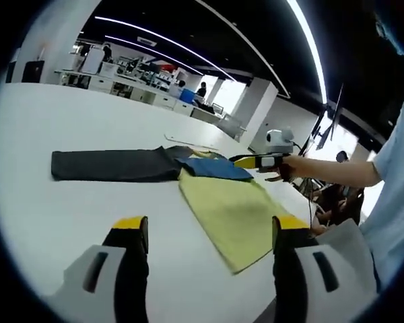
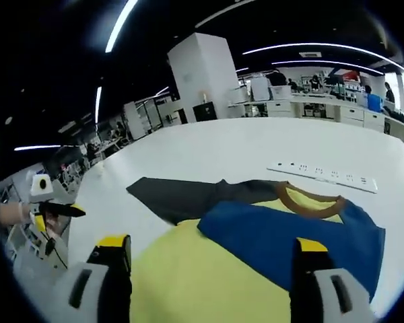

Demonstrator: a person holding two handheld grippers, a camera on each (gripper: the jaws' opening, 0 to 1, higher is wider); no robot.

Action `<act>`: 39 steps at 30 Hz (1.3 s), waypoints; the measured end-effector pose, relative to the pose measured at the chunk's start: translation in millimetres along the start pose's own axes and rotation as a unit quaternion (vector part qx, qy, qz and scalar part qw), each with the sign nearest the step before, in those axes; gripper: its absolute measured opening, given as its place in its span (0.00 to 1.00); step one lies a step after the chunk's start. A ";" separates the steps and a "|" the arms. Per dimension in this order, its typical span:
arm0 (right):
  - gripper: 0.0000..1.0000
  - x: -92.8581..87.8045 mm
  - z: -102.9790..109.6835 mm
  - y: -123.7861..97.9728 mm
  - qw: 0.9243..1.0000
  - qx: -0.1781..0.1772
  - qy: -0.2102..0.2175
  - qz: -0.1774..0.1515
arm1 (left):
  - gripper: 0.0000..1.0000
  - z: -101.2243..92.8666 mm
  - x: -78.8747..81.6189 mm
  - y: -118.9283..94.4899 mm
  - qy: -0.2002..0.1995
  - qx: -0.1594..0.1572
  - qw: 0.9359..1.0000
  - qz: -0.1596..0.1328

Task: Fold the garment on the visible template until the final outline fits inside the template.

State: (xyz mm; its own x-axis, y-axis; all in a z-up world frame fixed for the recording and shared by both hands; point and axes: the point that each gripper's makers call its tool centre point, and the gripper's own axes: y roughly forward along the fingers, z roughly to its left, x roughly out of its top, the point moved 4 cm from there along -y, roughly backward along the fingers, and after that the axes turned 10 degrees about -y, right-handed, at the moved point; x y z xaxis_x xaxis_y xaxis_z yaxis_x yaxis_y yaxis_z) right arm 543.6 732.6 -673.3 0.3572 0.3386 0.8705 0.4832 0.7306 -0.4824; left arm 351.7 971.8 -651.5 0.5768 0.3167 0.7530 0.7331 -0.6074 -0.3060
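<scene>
One garment, yellow with a blue sleeve and a brown collar, is counted at the centre of the left gripper view. One dark grey template is seen at its left. One white desk carries both. One white power strip is counted at the right of the right gripper view. Two claws are counted: the left claw and the right claw, each with two yellow-tipped jaws standing apart.

Open office — ceiling light strips, white pillar, perhaps desks behind.
</scene>
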 end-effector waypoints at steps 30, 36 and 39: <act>1.00 -44.4 -19.5 -126.9 0.997 -0.078 0.017 0.001 | 0.71 28.7 26.8 23.8 0.039 0.017 0.999 0.025; 1.00 -64.7 -22.1 -147.3 0.994 -0.099 0.035 0.003 | 0.71 33.1 31.7 28.0 0.050 0.016 0.998 0.038; 1.00 -72.6 -22.3 -158.2 0.993 -0.109 0.047 0.003 | 0.70 35.8 35.4 29.5 0.052 0.016 0.998 0.039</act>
State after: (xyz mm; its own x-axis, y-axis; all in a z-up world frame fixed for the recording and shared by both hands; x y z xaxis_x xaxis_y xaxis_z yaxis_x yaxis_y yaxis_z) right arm 459.0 579.2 -662.3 0.4280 0.2783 0.8599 0.6395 0.5791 -0.5057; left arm 406.6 991.1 -654.8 0.5938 0.1912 0.7816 0.6988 -0.6040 -0.3831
